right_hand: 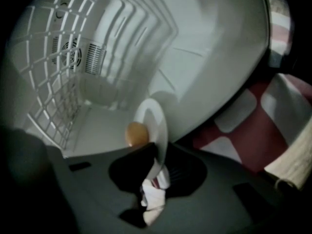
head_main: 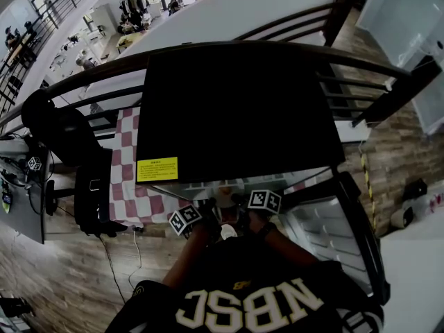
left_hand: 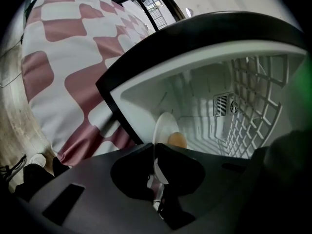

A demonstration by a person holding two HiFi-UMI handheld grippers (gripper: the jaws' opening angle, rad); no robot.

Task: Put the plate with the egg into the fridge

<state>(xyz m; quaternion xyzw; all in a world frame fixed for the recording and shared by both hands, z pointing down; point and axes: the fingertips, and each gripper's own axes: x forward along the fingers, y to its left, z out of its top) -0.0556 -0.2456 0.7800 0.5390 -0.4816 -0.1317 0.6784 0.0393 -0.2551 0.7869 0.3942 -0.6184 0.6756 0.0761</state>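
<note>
Left gripper view shows the left gripper (left_hand: 155,152) with its jaws nearly together, pinching the rim of the white plate (left_hand: 164,128). The plate stands edge-on at the mouth of the open fridge (left_hand: 195,87), with the egg (left_hand: 177,140) on its face toward 3 o'clock. In the right gripper view the right gripper (right_hand: 157,155) is likewise clamped narrowly on the plate's rim, the egg there toward 9 o'clock against the white cavity.
</note>
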